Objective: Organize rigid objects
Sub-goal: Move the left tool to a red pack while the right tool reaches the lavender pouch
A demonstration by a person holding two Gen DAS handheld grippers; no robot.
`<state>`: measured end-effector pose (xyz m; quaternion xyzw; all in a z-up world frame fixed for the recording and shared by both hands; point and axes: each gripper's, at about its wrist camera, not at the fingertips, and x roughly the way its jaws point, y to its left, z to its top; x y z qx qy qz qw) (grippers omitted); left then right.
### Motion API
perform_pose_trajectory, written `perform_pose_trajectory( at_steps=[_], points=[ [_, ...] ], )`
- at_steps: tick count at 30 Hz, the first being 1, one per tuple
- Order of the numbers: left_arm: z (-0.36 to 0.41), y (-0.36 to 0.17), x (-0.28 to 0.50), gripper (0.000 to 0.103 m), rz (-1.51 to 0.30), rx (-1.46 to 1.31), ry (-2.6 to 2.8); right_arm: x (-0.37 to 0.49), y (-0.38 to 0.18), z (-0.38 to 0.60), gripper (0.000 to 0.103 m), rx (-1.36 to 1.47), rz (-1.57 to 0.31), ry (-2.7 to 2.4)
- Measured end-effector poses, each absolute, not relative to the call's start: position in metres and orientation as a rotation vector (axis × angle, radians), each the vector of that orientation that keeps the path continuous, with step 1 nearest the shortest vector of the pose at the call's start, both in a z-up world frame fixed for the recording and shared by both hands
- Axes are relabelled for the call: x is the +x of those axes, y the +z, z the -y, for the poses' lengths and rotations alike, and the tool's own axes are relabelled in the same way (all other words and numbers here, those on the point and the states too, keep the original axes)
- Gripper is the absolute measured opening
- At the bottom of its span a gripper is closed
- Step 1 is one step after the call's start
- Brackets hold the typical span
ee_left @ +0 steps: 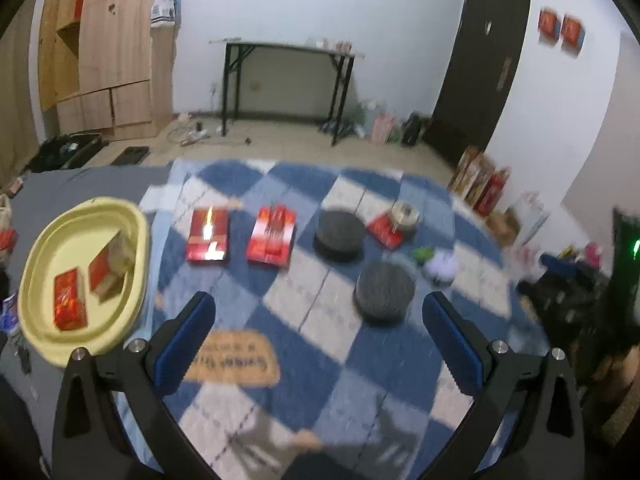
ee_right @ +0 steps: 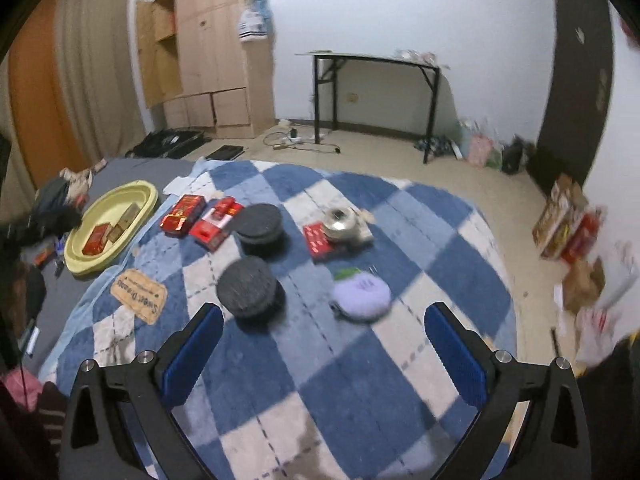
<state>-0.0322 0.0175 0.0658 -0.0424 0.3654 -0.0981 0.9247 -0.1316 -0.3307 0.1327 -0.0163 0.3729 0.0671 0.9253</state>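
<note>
On a blue-and-white checked blanket (ee_left: 304,344) lie two red boxes (ee_left: 208,234) (ee_left: 272,235), two dark round tins (ee_left: 338,234) (ee_left: 385,293), a smaller red box (ee_left: 385,230) under a silver round tin (ee_left: 405,214), and a lilac pouch (ee_left: 441,265). A yellow tray (ee_left: 40,248) at the left holds red boxes (ee_left: 70,300). My left gripper (ee_left: 320,312) is open and empty above the blanket. My right gripper (ee_right: 323,320) is open and empty, with the near dark tin (ee_right: 247,290) and the lilac pouch (ee_right: 363,294) just ahead of it.
A tan label patch (ee_left: 236,356) lies on the blanket. A wooden wardrobe (ee_left: 108,52), a black-legged table (ee_left: 288,80) and a dark door (ee_left: 484,64) stand at the far wall. Boxes and clutter (ee_right: 568,224) sit on the floor at the right.
</note>
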Motion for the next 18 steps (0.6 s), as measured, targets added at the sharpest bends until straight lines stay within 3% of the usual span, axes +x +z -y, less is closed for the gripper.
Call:
perform_pose_trajectory(
  at_steps=[4, 11, 18],
  points=[
    [-0.019, 0.047, -0.036, 0.103, -0.818, -0.018, -0.157, -0.129, 0.121, 0.350, 0.103, 0.097, -0.793, 0.120],
    [-0.053, 0.039, -0.028, 0.103, -0.853, -0.108, -0.080, -0.114, 0.108, 0.356, 0.103, 0.070, -0.766, 0.119],
    [-0.080, 0.023, 0.037, 0.103, -0.929, -0.125, -0.026, -0.076, 0.090, 0.373, 0.103, 0.082, -0.794, 0.051]
  ],
)
